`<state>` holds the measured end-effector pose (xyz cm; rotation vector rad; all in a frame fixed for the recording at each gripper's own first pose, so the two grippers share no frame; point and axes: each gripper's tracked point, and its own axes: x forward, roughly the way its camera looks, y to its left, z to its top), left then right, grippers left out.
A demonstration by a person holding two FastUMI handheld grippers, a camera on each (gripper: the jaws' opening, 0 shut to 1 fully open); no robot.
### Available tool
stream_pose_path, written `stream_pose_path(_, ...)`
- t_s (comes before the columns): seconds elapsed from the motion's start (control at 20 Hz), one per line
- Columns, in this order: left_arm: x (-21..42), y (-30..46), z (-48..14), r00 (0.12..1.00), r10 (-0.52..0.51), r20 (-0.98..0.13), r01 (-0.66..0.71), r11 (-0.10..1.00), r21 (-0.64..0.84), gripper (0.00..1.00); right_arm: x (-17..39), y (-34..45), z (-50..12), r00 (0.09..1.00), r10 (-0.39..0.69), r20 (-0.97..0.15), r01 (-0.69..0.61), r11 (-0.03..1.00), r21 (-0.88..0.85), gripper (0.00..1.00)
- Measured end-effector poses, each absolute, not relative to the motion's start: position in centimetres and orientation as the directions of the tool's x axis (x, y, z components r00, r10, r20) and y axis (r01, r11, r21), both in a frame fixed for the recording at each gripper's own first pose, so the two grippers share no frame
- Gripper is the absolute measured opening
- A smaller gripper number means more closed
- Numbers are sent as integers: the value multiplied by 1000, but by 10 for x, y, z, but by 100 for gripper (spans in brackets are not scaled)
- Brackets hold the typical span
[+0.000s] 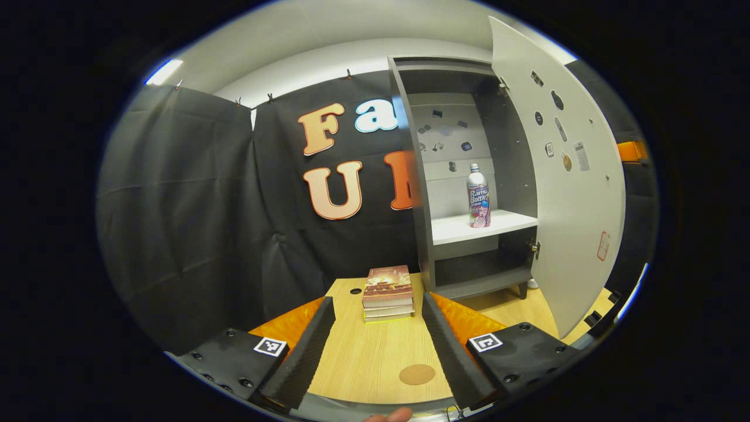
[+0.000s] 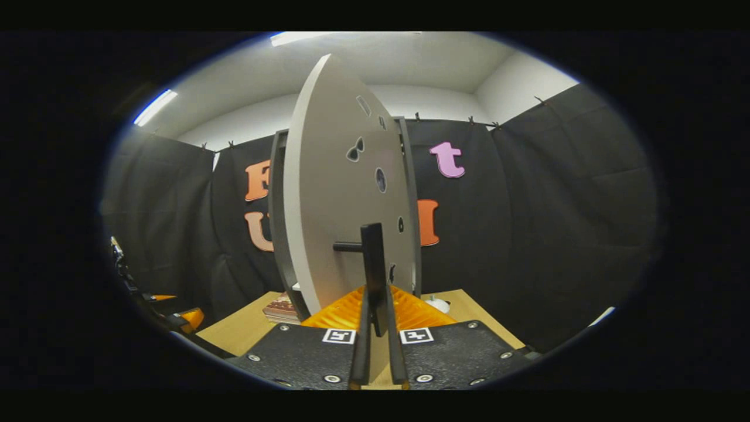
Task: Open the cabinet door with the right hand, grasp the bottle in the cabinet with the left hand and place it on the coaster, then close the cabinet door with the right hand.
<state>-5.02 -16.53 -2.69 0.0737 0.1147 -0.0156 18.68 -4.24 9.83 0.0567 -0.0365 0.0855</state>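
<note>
I read the cabinet (image 1: 463,176) as my landmark. Its door (image 1: 562,176) stands swung wide to the right of the carcass. The bottle (image 1: 479,196) stands upright on the white shelf (image 1: 469,227) inside, near the shelf's front edge. My left gripper (image 1: 378,310) hangs in front of the cabinet with its fingers spread wide apart, holding nothing. The coaster (image 1: 417,374) lies flat on the table (image 1: 363,351) in front of the cabinet, between those fingers, with a stack of books (image 1: 388,293) beyond it (just left of the cabinet's foot). My right gripper (image 2: 378,319) is clamped on the door's handle (image 2: 372,269), fingers nearly together around the bar.
</note>
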Motion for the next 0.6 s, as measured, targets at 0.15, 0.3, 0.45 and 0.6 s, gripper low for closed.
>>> stream_pose_path(0.15, -55, -178, -31, 992, -14, -126, 24, 997, 72, 94, 185, -52, 95, 996, 81, 25, -82, 996, 43, 12)
stream_pose_path(0.3, -57, -189, -32, 991, -15, -133, 25, 997, 70, 97, 187, -60, 95, 996, 85, 27, -86, 995, 44, 7)
stream_pose_path(0.45, -59, -200, -36, 989, -11, -149, 22, 997, 71, 94, 188, -68, 95, 997, 75, 30, -76, 996, 50, 7)
stream_pose_path(0.6, -62, -210, -37, 988, -7, -157, 18, 998, 65, 100, 190, -74, 96, 997, 61, 38, -63, 996, 59, 0)
